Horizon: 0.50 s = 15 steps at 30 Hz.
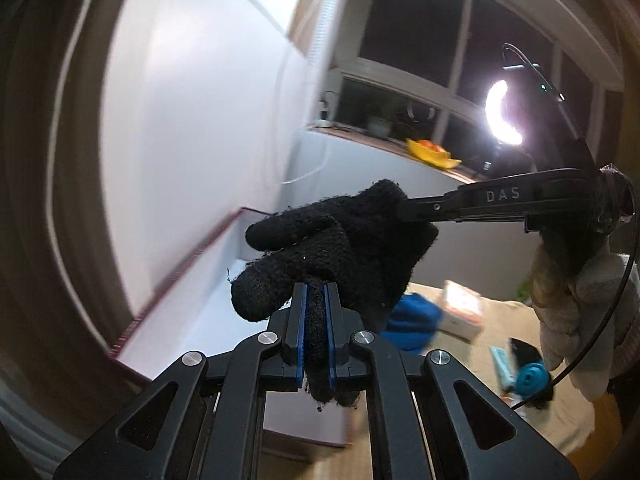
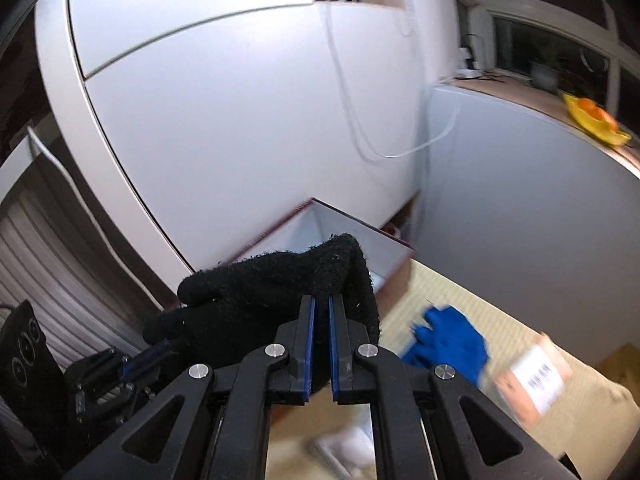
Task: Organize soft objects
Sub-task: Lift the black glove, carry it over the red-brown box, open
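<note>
A black knit glove (image 1: 344,248) hangs in the air between both grippers, above a white open box (image 1: 208,312). My left gripper (image 1: 315,308) is shut on one part of the glove. My right gripper (image 2: 320,316) is shut on the opposite edge of the glove (image 2: 272,284); it shows in the left wrist view (image 1: 404,210) reaching in from the right. A blue glove (image 2: 448,340) lies on the tan table (image 2: 520,320) beyond, and also shows in the left wrist view (image 1: 412,320).
The white box with a dark red rim (image 2: 352,220) stands against white cabinet panels (image 2: 240,120). A cardboard box with a label (image 2: 536,376) and a blue round item (image 1: 532,378) lie on the table. A yellow dish (image 2: 592,120) sits on the windowsill. A ring light (image 1: 500,116) glares.
</note>
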Motion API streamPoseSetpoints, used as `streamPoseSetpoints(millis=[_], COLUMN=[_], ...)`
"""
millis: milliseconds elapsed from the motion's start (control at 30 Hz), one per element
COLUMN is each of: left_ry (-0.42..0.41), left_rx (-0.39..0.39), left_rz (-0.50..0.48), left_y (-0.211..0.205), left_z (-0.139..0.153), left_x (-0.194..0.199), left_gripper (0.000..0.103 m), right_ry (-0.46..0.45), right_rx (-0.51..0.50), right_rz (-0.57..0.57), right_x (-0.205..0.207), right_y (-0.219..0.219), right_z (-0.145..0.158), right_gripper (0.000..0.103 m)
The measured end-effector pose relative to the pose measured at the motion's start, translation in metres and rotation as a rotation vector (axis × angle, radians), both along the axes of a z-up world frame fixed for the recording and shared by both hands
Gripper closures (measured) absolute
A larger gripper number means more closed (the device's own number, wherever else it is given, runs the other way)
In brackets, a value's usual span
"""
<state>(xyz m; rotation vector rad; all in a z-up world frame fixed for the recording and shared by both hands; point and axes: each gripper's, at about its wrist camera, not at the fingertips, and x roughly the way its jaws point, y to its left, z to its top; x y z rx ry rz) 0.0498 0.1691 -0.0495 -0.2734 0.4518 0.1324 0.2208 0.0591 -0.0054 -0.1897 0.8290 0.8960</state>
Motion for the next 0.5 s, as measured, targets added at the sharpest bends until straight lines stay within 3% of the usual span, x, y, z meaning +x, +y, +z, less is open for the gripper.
streamPoseSetpoints(millis=[200, 500], left_ry=[0.051, 0.102], left_rx=[0.018, 0.037], left_rz=[0.064, 0.086], left_y=[0.016, 0.017], left_z=[-0.02, -0.037], left_x=[0.007, 0.014], left_gripper=[0.097, 0.097], right_ry=[0.055, 0.101], right_rx=[-0.036, -0.083], right_rz=[0.029, 0.026], right_x=[0.015, 0.026], right_y=[0.051, 0.065], right_z=[-0.035, -0.074], right_gripper=[0.097, 0.097])
